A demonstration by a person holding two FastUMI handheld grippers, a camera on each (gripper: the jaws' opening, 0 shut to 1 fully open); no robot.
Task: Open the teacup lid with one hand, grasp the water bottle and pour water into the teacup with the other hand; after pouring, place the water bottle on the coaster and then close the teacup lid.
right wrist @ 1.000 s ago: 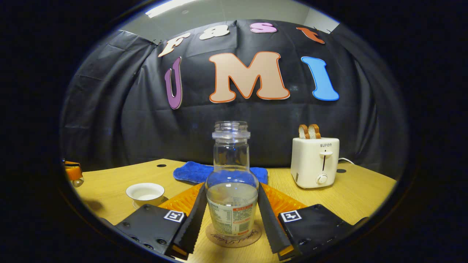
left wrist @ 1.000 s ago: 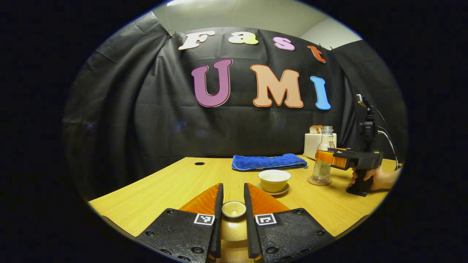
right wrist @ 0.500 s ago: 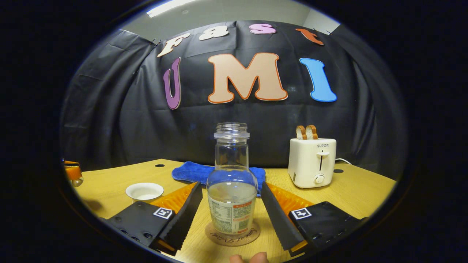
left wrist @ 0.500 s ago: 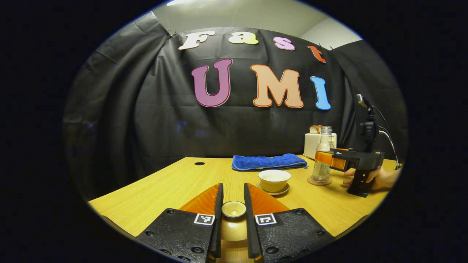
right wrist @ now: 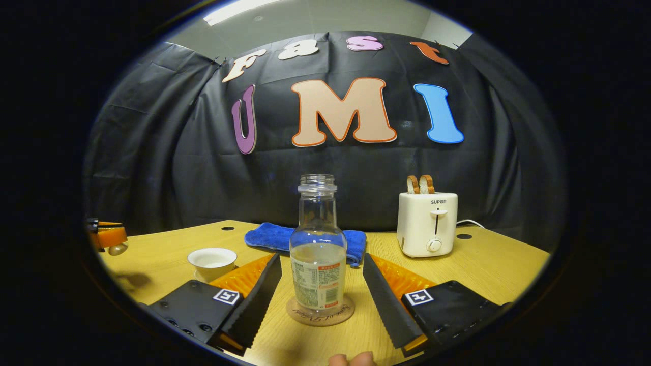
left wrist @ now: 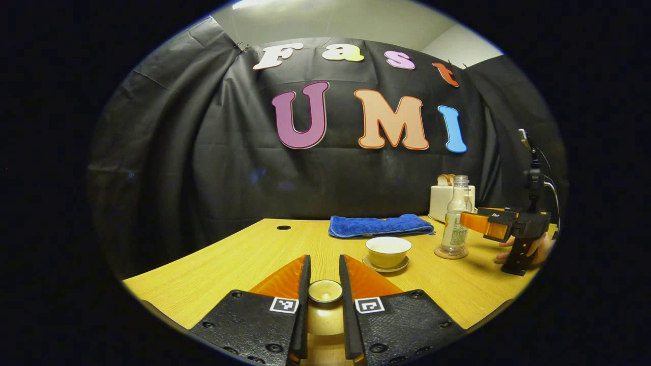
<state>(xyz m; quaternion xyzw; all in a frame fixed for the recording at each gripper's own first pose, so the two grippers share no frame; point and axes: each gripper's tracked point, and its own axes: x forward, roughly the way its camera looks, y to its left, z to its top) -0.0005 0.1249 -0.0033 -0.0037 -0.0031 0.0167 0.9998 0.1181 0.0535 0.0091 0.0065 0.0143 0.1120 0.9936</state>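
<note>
The left gripper (left wrist: 324, 325) has its jaws pinching the knob of the teacup lid (left wrist: 325, 291), holding it low over the counter (left wrist: 244, 262). The right gripper (right wrist: 322, 300) has its jaws spread wide, 1 finger on each side of the water bottle (right wrist: 318, 254) and neither touching it.

The bottle stands upright on the coaster (right wrist: 320, 312), its long axis vertical, with water about halfway up; pouring looks done and the bottle set down. A fingertip shows at the bottom edge of the right gripper view.

The coming move, judged from the task, is closing the lid, so the relation that matters is lid to teacup (left wrist: 388, 251): the open cup sits on its saucer ahead and to the right of the left jaws, well apart from them. The left gripper is the one carrying the lid, so it must travel forward-right and lower the lid level onto the rim.

Behind lie a blue towel (left wrist: 380, 225) and a toaster (right wrist: 427, 223).
</note>
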